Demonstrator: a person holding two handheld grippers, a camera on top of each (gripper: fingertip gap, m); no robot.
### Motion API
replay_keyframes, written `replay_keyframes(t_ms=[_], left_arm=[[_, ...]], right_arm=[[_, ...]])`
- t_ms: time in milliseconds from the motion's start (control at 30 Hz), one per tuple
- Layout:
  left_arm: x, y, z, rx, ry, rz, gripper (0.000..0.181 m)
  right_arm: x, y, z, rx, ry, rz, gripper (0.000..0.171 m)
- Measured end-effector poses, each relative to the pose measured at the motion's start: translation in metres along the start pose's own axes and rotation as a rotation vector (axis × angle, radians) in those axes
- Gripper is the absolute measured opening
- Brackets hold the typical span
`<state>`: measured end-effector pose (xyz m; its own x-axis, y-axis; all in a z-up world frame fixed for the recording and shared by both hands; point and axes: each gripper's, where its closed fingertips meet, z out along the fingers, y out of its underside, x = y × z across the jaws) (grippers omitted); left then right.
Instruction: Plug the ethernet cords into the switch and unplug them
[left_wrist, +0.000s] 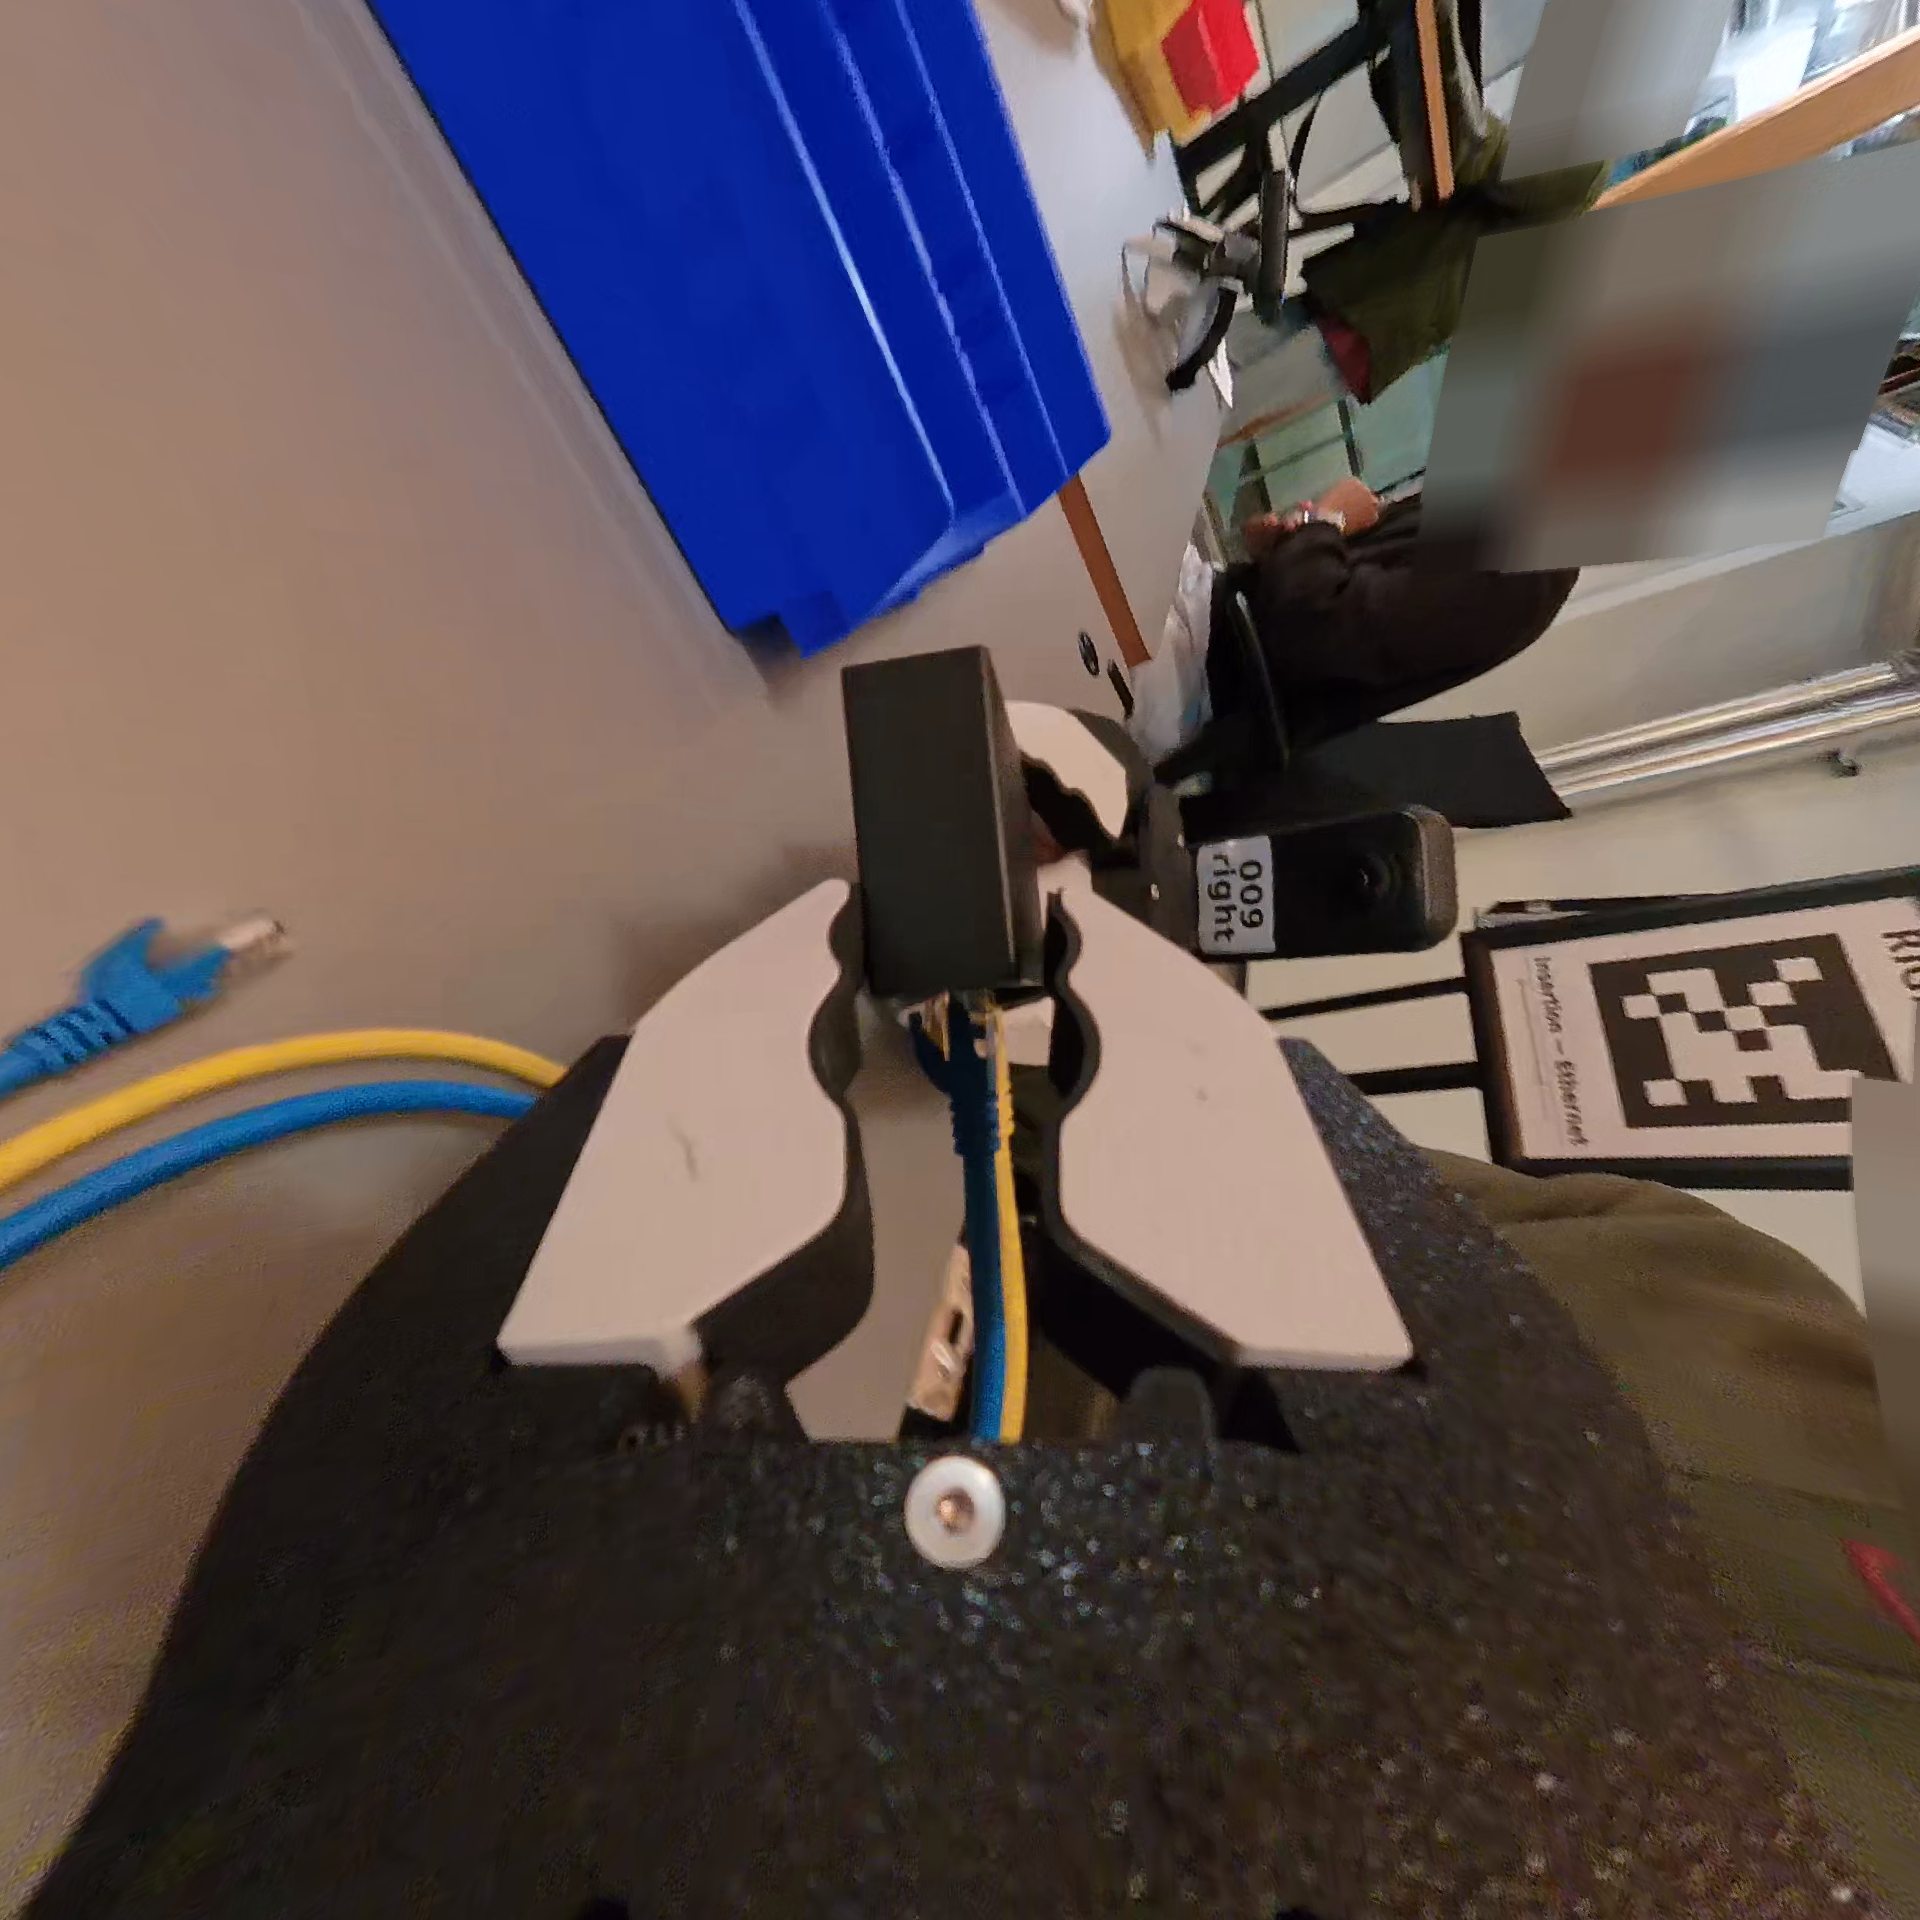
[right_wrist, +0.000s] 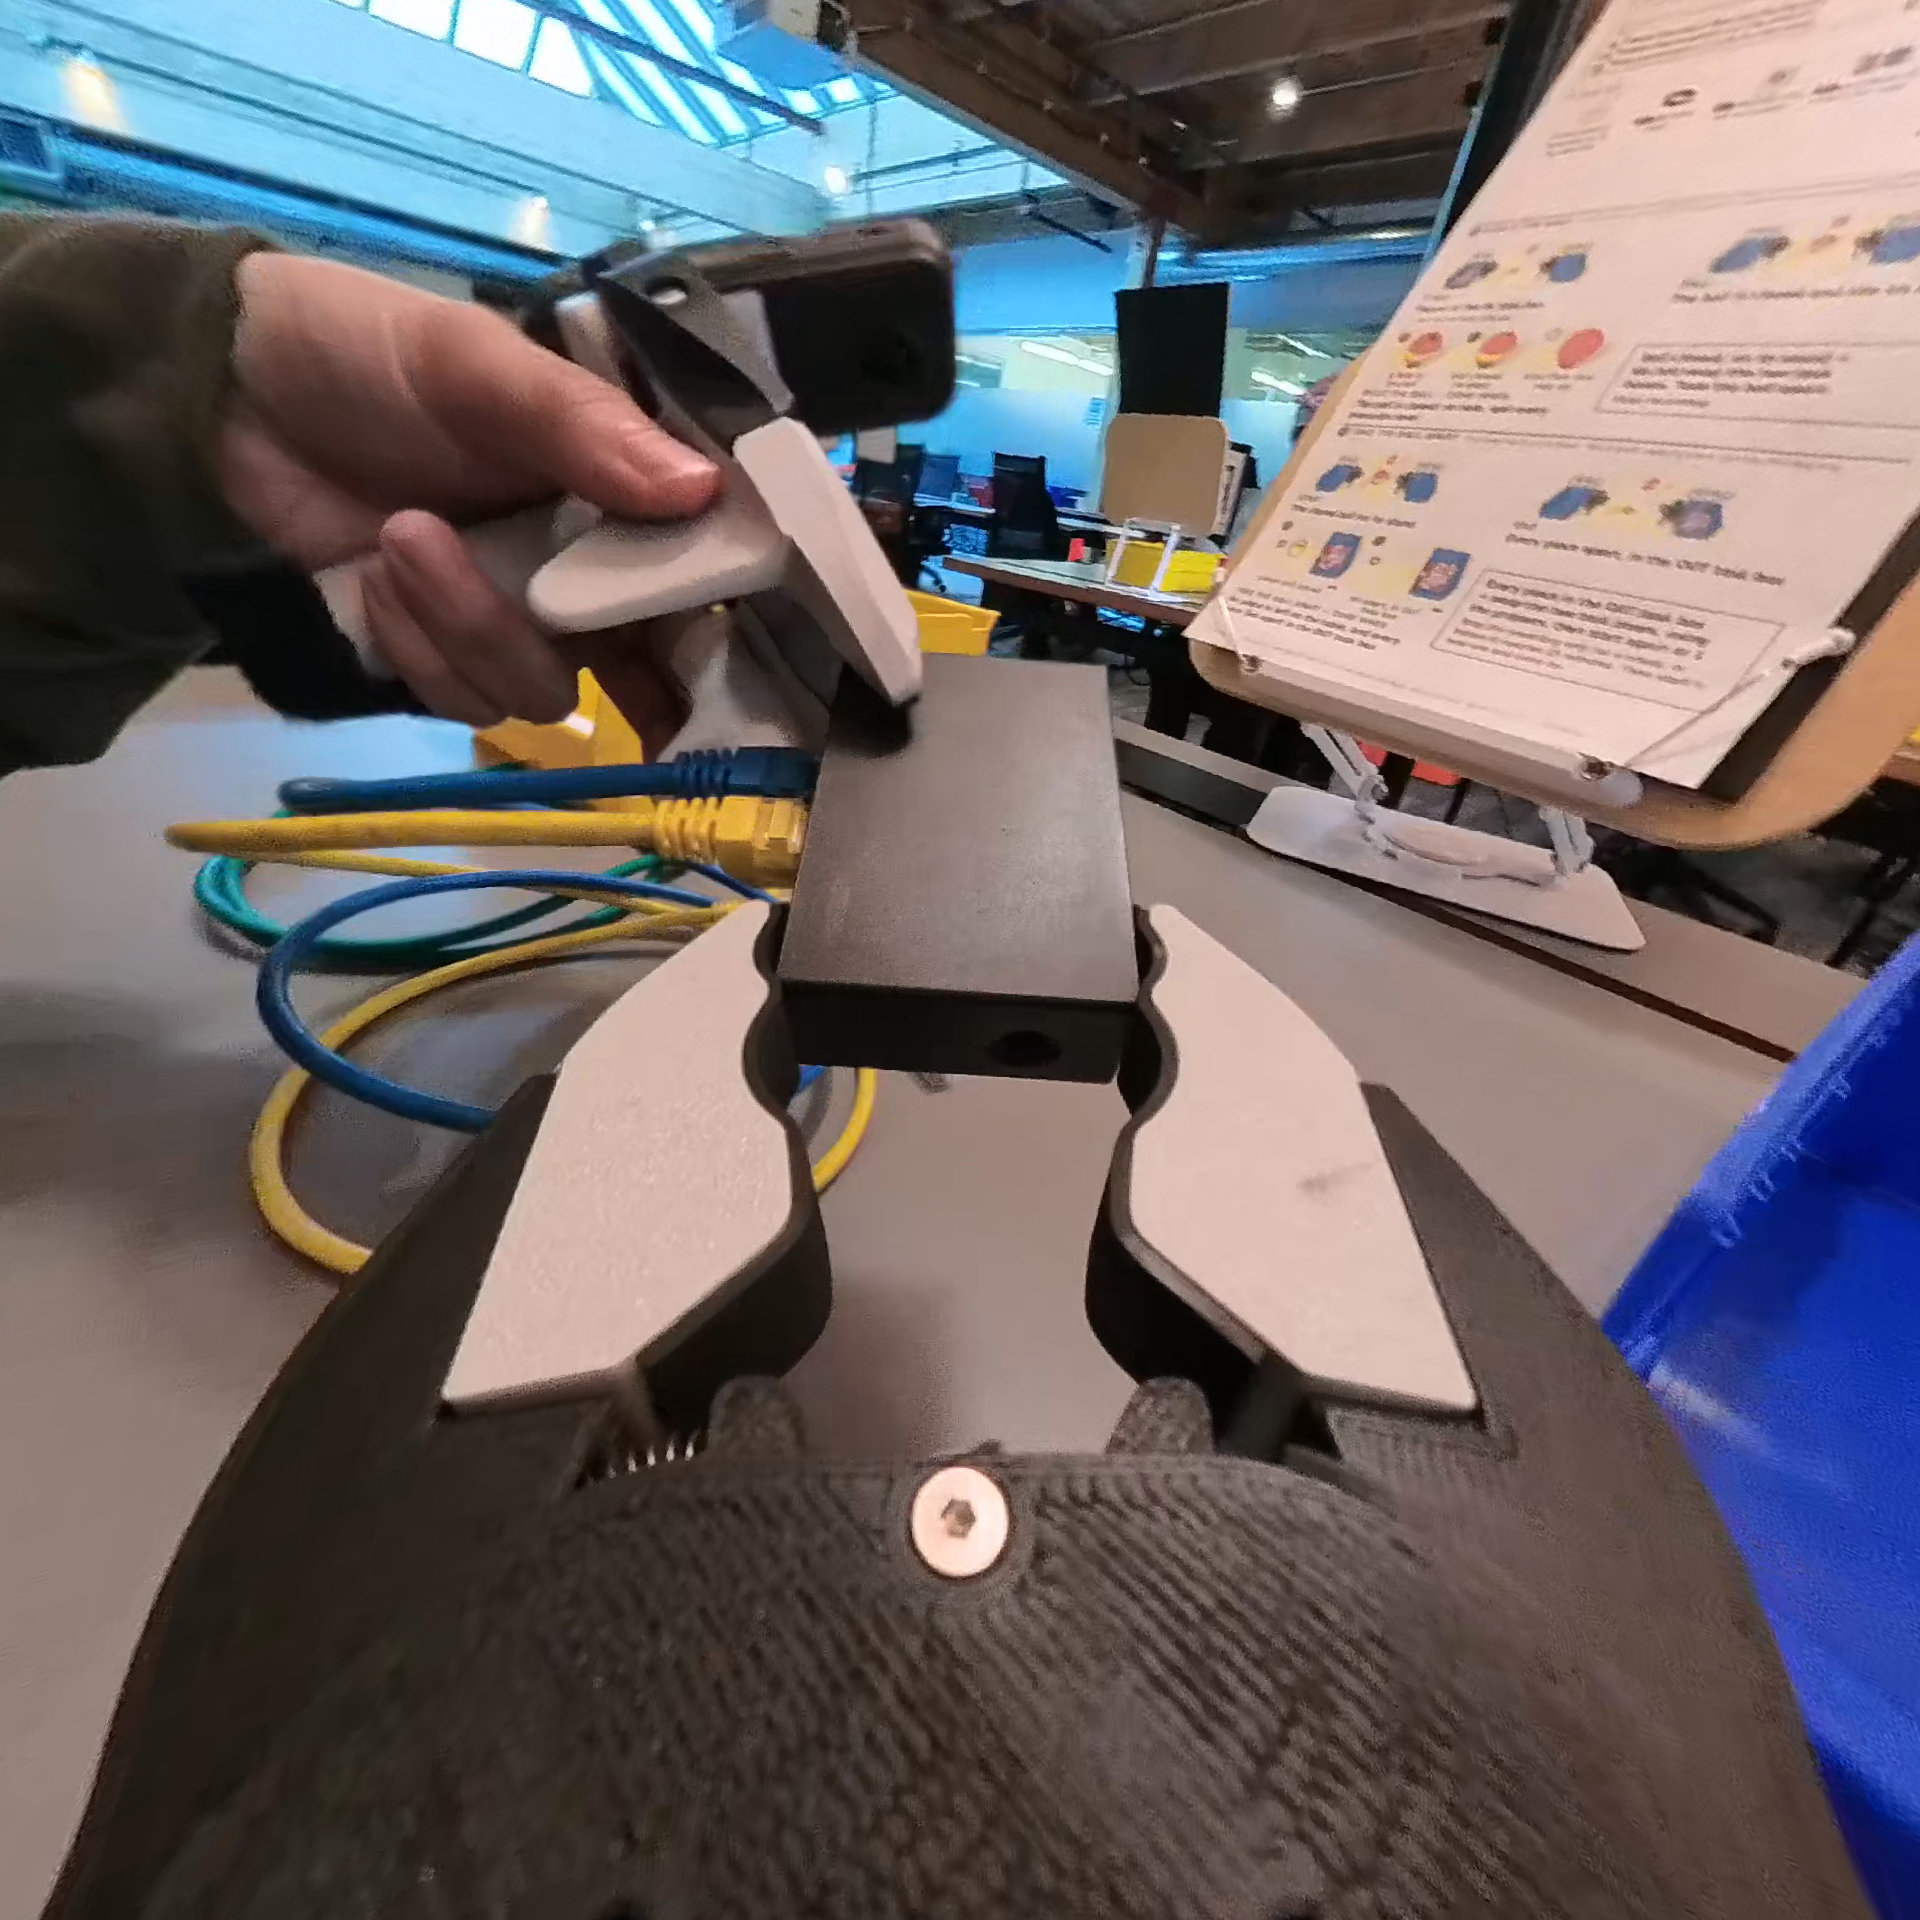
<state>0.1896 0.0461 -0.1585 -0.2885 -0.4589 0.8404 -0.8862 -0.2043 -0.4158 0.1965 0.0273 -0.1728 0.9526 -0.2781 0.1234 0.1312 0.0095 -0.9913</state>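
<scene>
Green cord (right_wrist: 416, 940) shows only rightward (both grippers (left_wrist: 951, 935) (right_wrist: 956, 966) clamp switch (right_wrist: 966, 852))

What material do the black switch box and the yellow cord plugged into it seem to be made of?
The flat black rectangular switch box looks like matte painted metal or hard plastic: even dull surface, sharp edges; I cannot tell which. The yellow ethernet cord looks like smooth rubbery plastic: it bends in loops and has a ribbed moulded boot.

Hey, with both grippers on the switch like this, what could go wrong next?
1. The right hand-held gripper pinches only the end of the switch; tugging the plugged blue cord or yellow cord could twist it loose.
2. Both cords run between the left hand-held gripper fingers, so they might snag.
</scene>
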Motion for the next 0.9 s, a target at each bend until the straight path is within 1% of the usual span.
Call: replay_keyframes(t_ms=[67, 133, 200, 267, 367, 433, 467, 533, 567, 633, 700, 767, 833, 900], left_arm=[[0.002, -0.008, -0.002, 0.051, -0.015, 0.063, 0.038], [0.005, -0.012, -0.007, 0.075, -0.052, 0.13, 0.041], [0.01, -0.018, -0.016, 0.107, -0.116, 0.232, 0.041], [0.019, -0.029, -0.032, 0.183, -0.19, 0.335, 0.045], [0.035, -0.054, -0.076, 0.394, -0.332, 0.472, 0.045], [0.037, -0.059, -0.109, 0.496, -0.451, 0.548, 0.045], [0.03, -0.056, -0.125, 0.504, -0.529, 0.568, 0.045], [0.0, -0.037, -0.15, 0.421, -0.717, 0.582, 0.044], [-0.021, -0.023, -0.162, 0.354, -0.824, 0.561, 0.042], [-0.066, 0.014, -0.18, 0.21, -0.989, 0.428, 0.04], [-0.099, 0.048, -0.18, 0.125, -1.014, 0.278, 0.04], [-0.122, 0.068, -0.171, 0.113, -0.996, 0.177, 0.042], [-0.142, 0.075, -0.166, 0.111, -1.011, 0.098, 0.046], [-0.159, 0.075, -0.161, 0.113, -1.024, 0.04, 0.047]], right_arm=[[0.008, -0.001, -0.002, 0.011, 0.031, 0.053, 0.061], [0.017, -0.003, -0.005, 0.036, 0.035, 0.126, 0.061], [0.025, -0.004, -0.009, 0.06, 0.039, 0.201, 0.061], [0.031, -0.006, -0.012, 0.086, 0.041, 0.252, 0.061], [0.035, -0.007, -0.016, 0.107, 0.023, 0.291, 0.061], [0.042, -0.007, -0.021, 0.116, 0.04, 0.298, 0.061], [0.045, -0.009, -0.024, 0.134, 0.042, 0.311, 0.061], [0.055, -0.008, -0.03, 0.147, 0.068, 0.331, 0.061], [0.059, -0.008, -0.032, 0.148, 0.083, 0.321, 0.061], [0.065, -0.008, -0.036, 0.146, 0.117, 0.303, 0.061], [0.064, -0.007, -0.034, 0.137, 0.113, 0.296, 0.061], [0.062, -0.007, -0.032, 0.128, 0.119, 0.273, 0.061], [0.059, -0.006, -0.03, 0.117, 0.102, 0.266, 0.061], [0.059, -0.006, -0.029, 0.119, 0.093, 0.266, 0.061]])
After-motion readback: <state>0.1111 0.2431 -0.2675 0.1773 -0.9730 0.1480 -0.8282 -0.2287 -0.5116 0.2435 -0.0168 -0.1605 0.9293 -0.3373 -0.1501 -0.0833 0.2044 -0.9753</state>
